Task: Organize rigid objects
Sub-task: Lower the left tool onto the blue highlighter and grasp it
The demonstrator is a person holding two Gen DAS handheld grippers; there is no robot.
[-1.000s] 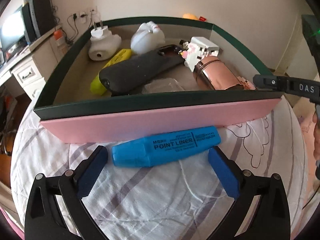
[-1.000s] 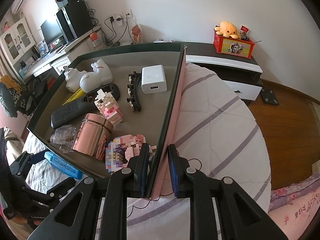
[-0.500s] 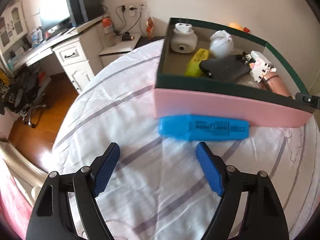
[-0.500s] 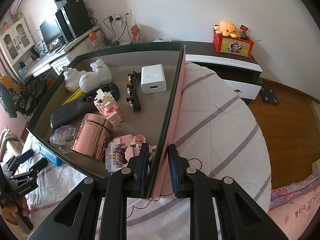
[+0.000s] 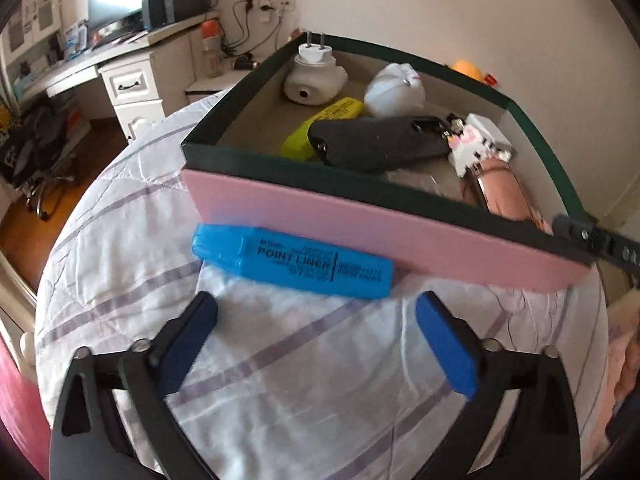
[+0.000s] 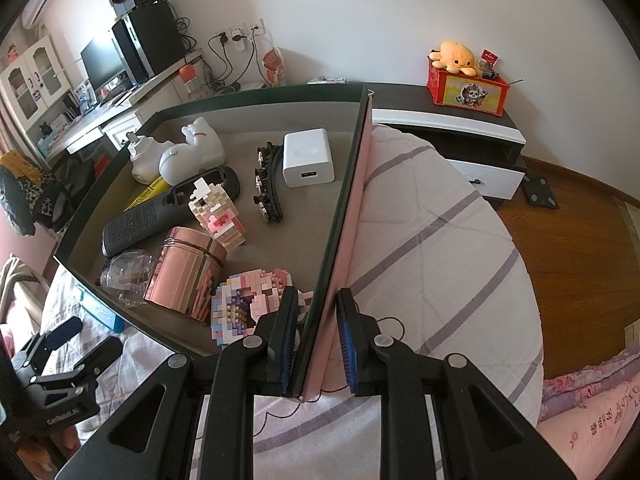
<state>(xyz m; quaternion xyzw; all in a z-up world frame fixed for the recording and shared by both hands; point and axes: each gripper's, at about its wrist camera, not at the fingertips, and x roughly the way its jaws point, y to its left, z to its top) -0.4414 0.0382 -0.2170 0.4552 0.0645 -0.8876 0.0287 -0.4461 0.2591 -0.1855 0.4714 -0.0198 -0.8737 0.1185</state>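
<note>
Blue highlighter (image 5: 294, 262): on bedspread, touching box's (image 5: 400, 222) near wall. Left gripper (image 5: 316, 322): jaws opening, empty. Right gripper (image 6: 316, 340): clamped on box wall (steadying). Next: straddle highlighter, close, lift into box.

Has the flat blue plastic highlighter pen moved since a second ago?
No. The blue highlighter lies on the striped bedsheet against the box's pink wall, as before; only the camera's view shifted.

A blue plastic highlighter pen (image 5: 292, 259) lies flat on the striped white bedspread — lengthwise against the pink outer wall of the dark-green-rimmed cardboard box (image 5: 360, 224)
</note>
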